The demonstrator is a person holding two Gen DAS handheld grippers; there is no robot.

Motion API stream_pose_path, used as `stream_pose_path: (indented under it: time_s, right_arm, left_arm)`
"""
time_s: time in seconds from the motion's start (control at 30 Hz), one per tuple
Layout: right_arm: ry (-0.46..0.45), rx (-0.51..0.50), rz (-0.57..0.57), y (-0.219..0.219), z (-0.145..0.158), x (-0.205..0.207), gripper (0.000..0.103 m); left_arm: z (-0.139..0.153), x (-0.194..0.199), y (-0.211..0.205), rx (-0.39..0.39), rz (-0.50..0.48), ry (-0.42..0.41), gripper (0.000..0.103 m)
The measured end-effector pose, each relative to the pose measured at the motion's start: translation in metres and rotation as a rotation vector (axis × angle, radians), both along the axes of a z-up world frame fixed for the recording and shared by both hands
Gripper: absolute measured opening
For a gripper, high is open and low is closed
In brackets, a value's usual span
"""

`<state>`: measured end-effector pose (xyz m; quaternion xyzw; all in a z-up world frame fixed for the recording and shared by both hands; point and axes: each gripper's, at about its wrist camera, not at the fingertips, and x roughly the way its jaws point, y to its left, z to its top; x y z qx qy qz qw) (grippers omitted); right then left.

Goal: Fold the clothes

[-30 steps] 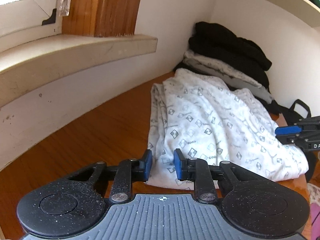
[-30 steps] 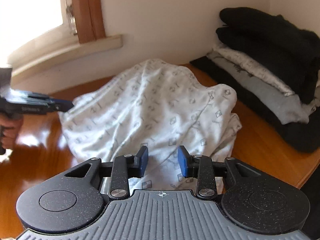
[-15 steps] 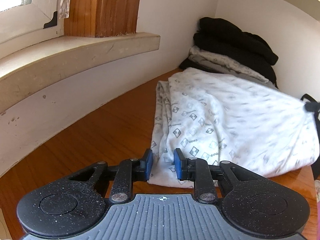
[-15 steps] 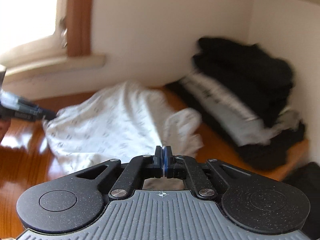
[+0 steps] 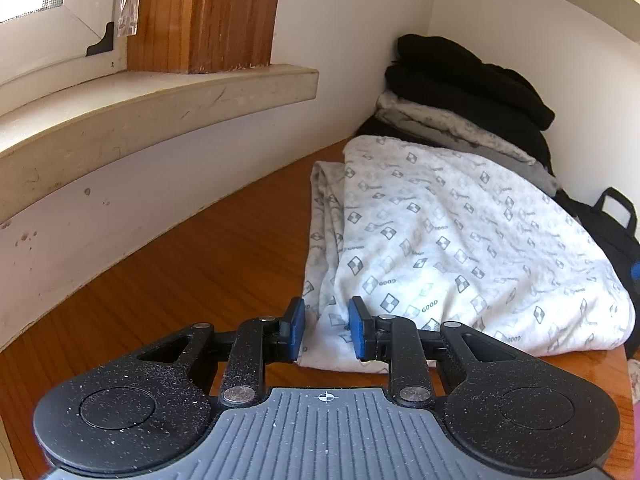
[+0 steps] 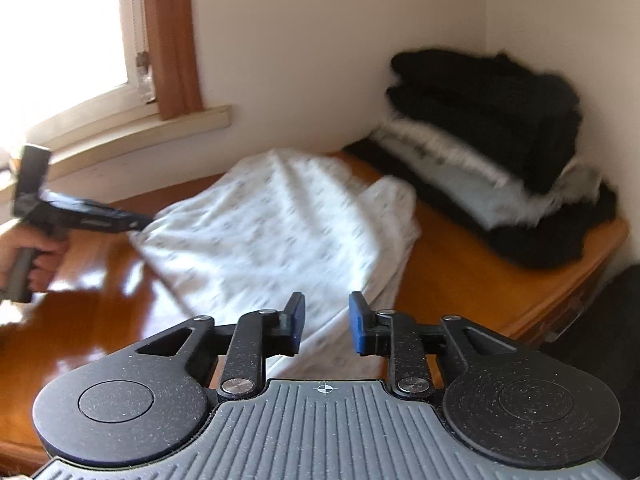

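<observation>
white patterned cloth (image 5: 460, 248) lies folded on the wooden counter (image 5: 192, 272) in the left wrist view, its near corner between the blue pads of the left gripper (image 5: 326, 328). the pads stand apart at either side of that corner, and it is not clear that they press on it. behind the cloth a stack of folded clothes (image 5: 464, 96), black and grey, sits in the corner by the wall, and a window sill (image 5: 160, 100) runs along the left.

in the right wrist view, which is blurred, the right gripper (image 6: 326, 322) is opening above the near edge of the cloth (image 6: 272, 224), with nothing pinched between its pads. at the left a hand (image 6: 28, 252) holds the left gripper (image 6: 138, 222) at the cloth's far corner. the clothes stack (image 6: 496, 136) is well apart at the right.
</observation>
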<state>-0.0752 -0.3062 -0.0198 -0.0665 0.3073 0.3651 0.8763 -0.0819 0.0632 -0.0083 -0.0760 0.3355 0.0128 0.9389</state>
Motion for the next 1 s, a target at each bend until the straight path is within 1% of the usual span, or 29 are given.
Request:
stream_pose_path:
  time_s: [0.03,0.1,0.2,0.3,0.33,0.37,0.4,0.43,0.5,0.63,0.67,0.7,0.73,0.83,0.93,0.97,1.0]
  right_arm:
    - [0.018,0.0,0.006,0.0,-0.003,-0.005,0.035]
    - [0.055,0.021,0.021,-0.001,-0.01,-0.011,0.04]
    - [0.06,0.014,0.05,0.007,-0.019,-0.021,0.04]
    - [0.032,-0.023,0.06,0.017,-0.028,-0.024,0.039]
    - [0.028,-0.036,0.065,0.019,-0.03,-0.023,0.037]
    - [0.012,-0.045,0.067,0.019,-0.029,-0.022,0.03]
    - [-0.007,-0.054,0.067,0.018,-0.028,-0.022,0.006]
    - [-0.025,-0.064,0.067,0.017,-0.027,-0.022,0.004]
    - [-0.072,-0.083,0.065,0.011,-0.019,-0.022,0.004]
    - [-0.183,-0.141,0.062,-0.009,0.013,-0.029,0.003]
    - [-0.207,-0.156,0.062,-0.014,0.019,-0.031,0.003]
    - [-0.195,-0.178,0.072,-0.015,0.018,-0.031,0.003]
    - [-0.177,-0.201,0.083,-0.017,0.015,-0.031,0.003]
    - [-0.125,-0.263,0.118,-0.02,0.002,-0.032,0.004]
    - [-0.11,-0.276,0.109,-0.022,-0.006,-0.032,0.007]
    - [-0.106,-0.251,0.095,-0.026,-0.003,-0.03,0.008]
    - [-0.105,-0.228,0.076,-0.03,0.001,-0.027,0.014]
  left_arm:
    - [0.0,0.0,0.0,0.002,0.0,0.0,0.027]
    - [0.0,0.0,-0.001,0.003,0.001,-0.002,0.027]
    - [-0.001,-0.001,-0.001,0.001,0.003,-0.003,0.028]
    - [-0.001,-0.001,-0.001,0.002,0.003,-0.006,0.029]
    - [-0.002,-0.001,-0.001,0.003,0.003,-0.007,0.029]
    - [-0.002,-0.002,-0.001,0.003,0.004,-0.008,0.029]
    - [-0.003,-0.002,-0.001,0.006,0.004,-0.01,0.029]
    - [-0.003,-0.002,-0.002,0.012,0.006,-0.01,0.031]
    - [-0.003,-0.002,-0.001,0.015,0.018,-0.005,0.031]
    - [-0.003,-0.002,0.001,0.027,0.032,-0.003,0.03]
    - [-0.003,-0.002,0.0,0.053,0.041,0.001,0.028]
    - [-0.003,-0.002,-0.001,0.088,0.053,0.005,0.028]
    - [-0.003,-0.002,0.0,0.098,0.06,0.007,0.028]
    - [-0.001,-0.003,0.007,0.033,0.06,0.014,0.028]
    - [0.005,-0.005,0.008,0.02,0.055,-0.003,0.028]
    - [0.007,-0.006,0.008,0.008,0.049,-0.018,0.028]
    - [0.01,-0.007,0.009,-0.012,0.037,-0.033,0.028]
